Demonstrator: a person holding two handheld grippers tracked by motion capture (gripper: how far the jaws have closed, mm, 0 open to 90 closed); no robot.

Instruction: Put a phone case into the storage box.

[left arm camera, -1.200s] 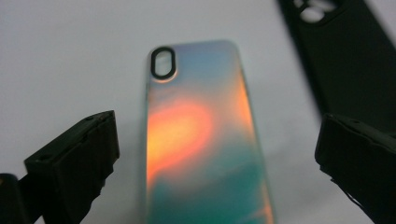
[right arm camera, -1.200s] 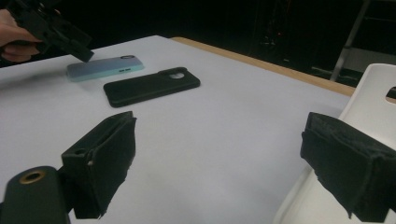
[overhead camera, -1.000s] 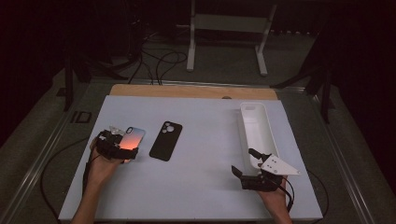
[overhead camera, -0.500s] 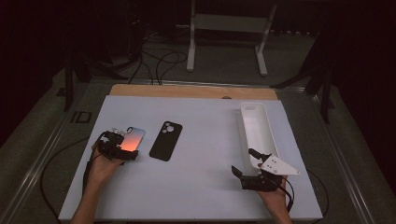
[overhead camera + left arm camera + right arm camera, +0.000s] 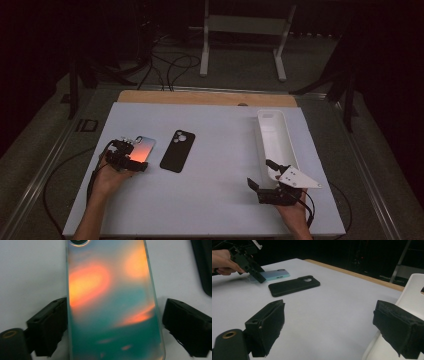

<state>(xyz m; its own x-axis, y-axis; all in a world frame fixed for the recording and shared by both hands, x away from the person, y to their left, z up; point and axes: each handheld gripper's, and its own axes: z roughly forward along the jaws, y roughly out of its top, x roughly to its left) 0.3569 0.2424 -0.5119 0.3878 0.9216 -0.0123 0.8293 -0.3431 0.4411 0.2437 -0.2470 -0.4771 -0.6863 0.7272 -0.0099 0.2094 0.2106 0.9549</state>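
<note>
Near the left edge of the white table (image 5: 215,200), a colourful phone case (image 5: 112,305) is straddled by the left gripper (image 5: 131,161), whose jaws have just been closing; a small gap is seen at the right pad. Just beside it lies a black phone case (image 5: 177,150). Near the right edge a white tray (image 5: 276,137) is placed, with the right gripper (image 5: 264,176) held wide open and empty at its near end. Cables (image 5: 170,65) and a metal stand (image 5: 245,30) are seen on the dark floor beyond.

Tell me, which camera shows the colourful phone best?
The left gripper view: the colourful phone lies close up between its jaws. The high view shows it small; the right gripper view shows it far off, edge-on.
</note>
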